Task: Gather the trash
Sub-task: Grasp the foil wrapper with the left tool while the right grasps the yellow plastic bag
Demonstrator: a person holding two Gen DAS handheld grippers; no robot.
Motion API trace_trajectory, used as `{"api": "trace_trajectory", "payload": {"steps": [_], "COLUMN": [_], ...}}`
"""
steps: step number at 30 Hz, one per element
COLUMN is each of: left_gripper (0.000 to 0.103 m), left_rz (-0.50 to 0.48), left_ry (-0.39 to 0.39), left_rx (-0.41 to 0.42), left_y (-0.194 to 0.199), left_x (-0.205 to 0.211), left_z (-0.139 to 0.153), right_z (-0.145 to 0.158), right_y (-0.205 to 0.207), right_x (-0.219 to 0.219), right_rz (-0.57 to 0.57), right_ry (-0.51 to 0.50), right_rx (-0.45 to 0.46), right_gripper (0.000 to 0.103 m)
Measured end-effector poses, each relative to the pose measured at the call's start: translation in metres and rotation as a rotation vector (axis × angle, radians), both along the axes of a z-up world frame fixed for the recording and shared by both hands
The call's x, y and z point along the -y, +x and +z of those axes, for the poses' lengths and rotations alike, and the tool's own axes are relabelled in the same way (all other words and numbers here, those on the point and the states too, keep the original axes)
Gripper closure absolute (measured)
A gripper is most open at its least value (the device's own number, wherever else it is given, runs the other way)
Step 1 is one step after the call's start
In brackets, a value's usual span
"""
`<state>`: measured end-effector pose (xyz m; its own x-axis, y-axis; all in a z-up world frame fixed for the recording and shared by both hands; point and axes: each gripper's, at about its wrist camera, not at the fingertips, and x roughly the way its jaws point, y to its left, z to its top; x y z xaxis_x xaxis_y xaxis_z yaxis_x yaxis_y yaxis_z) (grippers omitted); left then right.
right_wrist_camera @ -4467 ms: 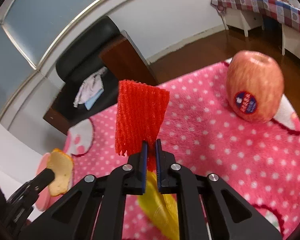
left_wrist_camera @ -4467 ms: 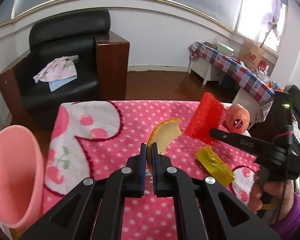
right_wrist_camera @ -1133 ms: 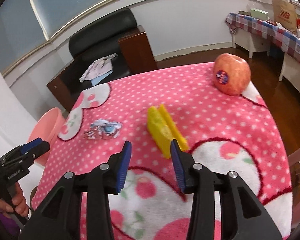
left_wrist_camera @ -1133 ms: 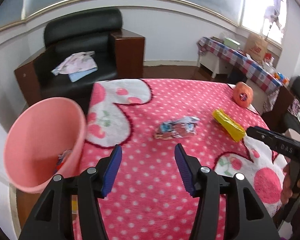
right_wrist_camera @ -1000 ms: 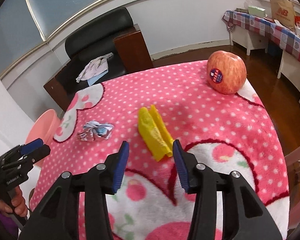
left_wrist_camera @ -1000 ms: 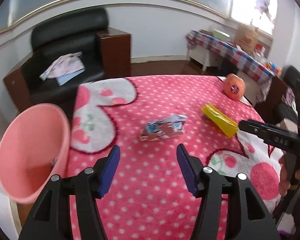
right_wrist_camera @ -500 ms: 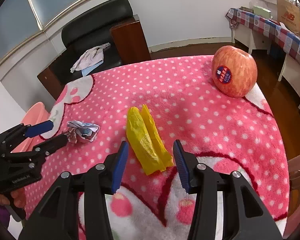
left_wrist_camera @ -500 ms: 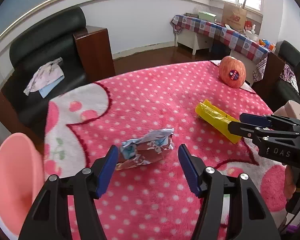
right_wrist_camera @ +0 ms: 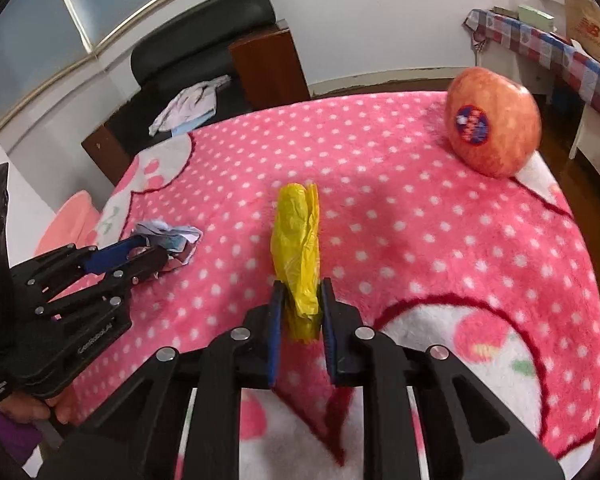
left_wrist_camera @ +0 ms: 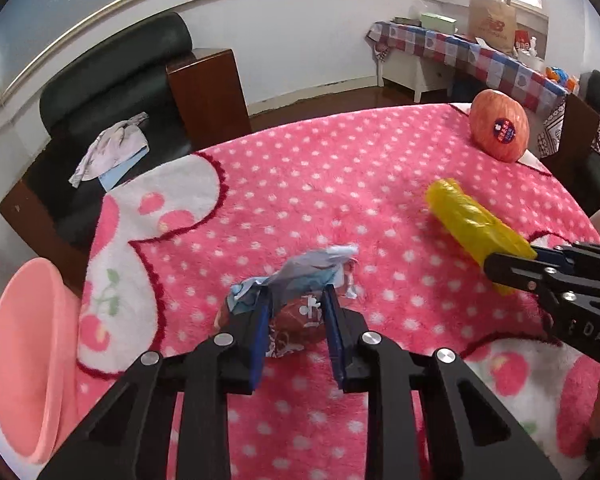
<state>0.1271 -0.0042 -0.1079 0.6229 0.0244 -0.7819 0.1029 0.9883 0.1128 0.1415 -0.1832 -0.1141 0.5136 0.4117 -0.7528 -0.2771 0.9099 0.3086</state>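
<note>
As claws (left_wrist_camera: 295,312) (right_wrist_camera: 300,308) straddle trash, gaps narrow.

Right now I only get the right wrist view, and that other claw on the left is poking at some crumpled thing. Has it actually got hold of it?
Observer: The left wrist view shows the crumpled wrapper lying on the blanket between both blue pads of the left gripper. I cannot tell whether they are squeezing it.
Operator: What sort of wrapper?
Observer: Pale blue-white on top, and brown with white print lower down.
Operator: And the pink sliver behind it?
Observer: That is a pink bin, standing off the blanket's edge to the left of that gripper.
</note>
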Motion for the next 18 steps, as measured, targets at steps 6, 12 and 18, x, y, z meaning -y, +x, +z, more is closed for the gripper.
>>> {"api": "trace_trajectory", "payload": {"steps": [6, 12, 18], "left_gripper": [0.085, 0.085, 0.085], "left_rz": [0.039, -0.010, -0.019], "left_ry": [-0.130, -0.085, -0.057], "left_rx": [-0.006, 0.019, 0.010], "left_y": [-0.017, -0.035, -0.040], "left_x": [0.022, 0.061, 0.074], "left_z": [0.017, 0.020, 0.014], "right_z": [0.010, 0.006, 0.000], "right_y": [-0.024, -0.041, -0.041], "right_x": [0.027, 0.039, 0.044], "right_rz": [-0.061, -0.116, -0.115], "right_ry": [0.097, 0.097, 0.127], "right_rx": [0.010, 0.032, 0.027], "right_gripper": [0.088, 0.088, 0.088]}}
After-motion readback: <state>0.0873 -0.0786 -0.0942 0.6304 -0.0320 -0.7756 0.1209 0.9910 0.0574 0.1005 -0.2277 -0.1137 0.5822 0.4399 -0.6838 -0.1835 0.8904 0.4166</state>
